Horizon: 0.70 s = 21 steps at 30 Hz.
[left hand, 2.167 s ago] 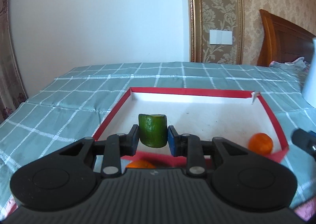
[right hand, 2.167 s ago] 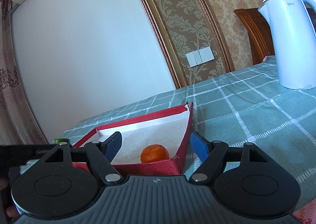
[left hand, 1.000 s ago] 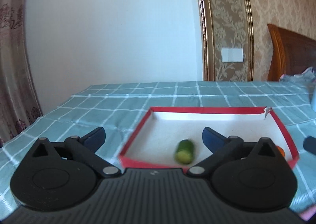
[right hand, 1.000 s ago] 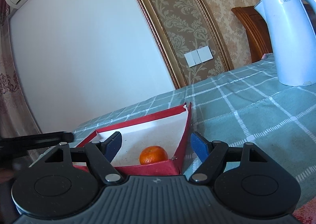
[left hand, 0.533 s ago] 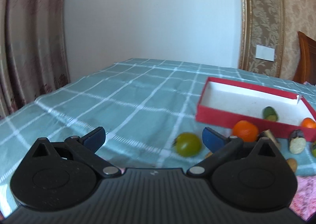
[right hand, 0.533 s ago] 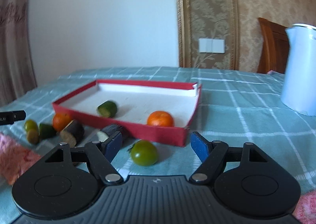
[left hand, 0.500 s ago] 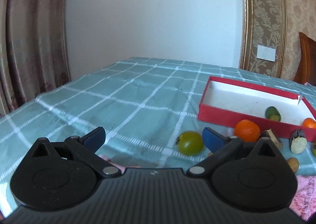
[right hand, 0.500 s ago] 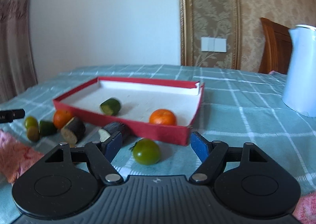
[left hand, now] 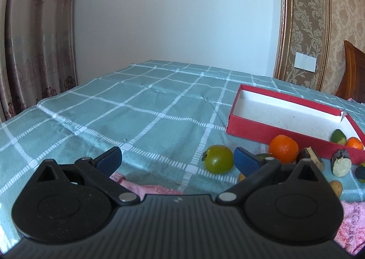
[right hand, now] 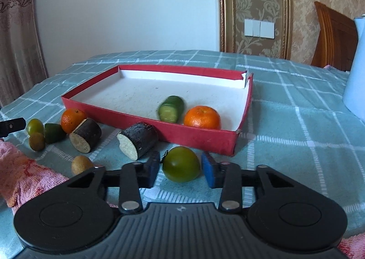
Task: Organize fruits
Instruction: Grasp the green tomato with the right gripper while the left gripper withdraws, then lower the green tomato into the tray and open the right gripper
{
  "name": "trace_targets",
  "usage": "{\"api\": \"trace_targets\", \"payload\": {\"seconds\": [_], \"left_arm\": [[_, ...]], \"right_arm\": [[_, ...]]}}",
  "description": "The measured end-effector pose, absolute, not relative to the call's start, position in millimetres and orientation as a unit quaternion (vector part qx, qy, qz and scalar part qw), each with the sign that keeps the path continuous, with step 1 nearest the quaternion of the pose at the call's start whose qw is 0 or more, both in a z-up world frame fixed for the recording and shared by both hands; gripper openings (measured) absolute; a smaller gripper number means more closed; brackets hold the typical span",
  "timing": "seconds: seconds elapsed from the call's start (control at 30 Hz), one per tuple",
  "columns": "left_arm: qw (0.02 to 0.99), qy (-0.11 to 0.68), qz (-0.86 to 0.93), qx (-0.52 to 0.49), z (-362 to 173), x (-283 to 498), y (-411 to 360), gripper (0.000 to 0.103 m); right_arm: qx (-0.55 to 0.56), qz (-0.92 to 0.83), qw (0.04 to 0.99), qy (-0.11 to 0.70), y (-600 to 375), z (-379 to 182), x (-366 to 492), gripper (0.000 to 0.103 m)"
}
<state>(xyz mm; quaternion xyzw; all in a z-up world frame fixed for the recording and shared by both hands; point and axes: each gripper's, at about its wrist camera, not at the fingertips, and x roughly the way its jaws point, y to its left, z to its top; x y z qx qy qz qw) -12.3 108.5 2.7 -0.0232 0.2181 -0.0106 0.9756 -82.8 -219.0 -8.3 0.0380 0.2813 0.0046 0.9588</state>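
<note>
A red box with a white floor holds a cucumber piece and an orange. My right gripper stands around a green tomato on the cloth just in front of the box; its pads are close on both sides, with small gaps showing. My left gripper is open and empty over the cloth, left of the box. Near it lie another green tomato and an orange.
Two dark cut pieces, a second orange, small green and brown fruits lie left of the box. A pink towel is at the near left. A white kettle stands at the right.
My right gripper has moved down and forward and narrowed its jaws around the green tomato. My left gripper has stayed open, left of the box. The cucumber piece has rolled toward the orange.
</note>
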Motion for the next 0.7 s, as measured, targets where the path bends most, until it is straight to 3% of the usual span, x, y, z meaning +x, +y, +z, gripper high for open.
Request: {"api": "trace_targets", "payload": {"seconds": [0.4,0.7], "left_arm": [[0.975,0.221,-0.004,-0.016,2,-13,105,0.103],[0.975,0.222,0.0,-0.015,2,-13,105,0.103]], "right_arm": [[0.05,-0.004,0.973,0.227,-223,15,-94,0.033],[0.071,-0.029,0.973,0.217,-249,38,-36,0.033]]}}
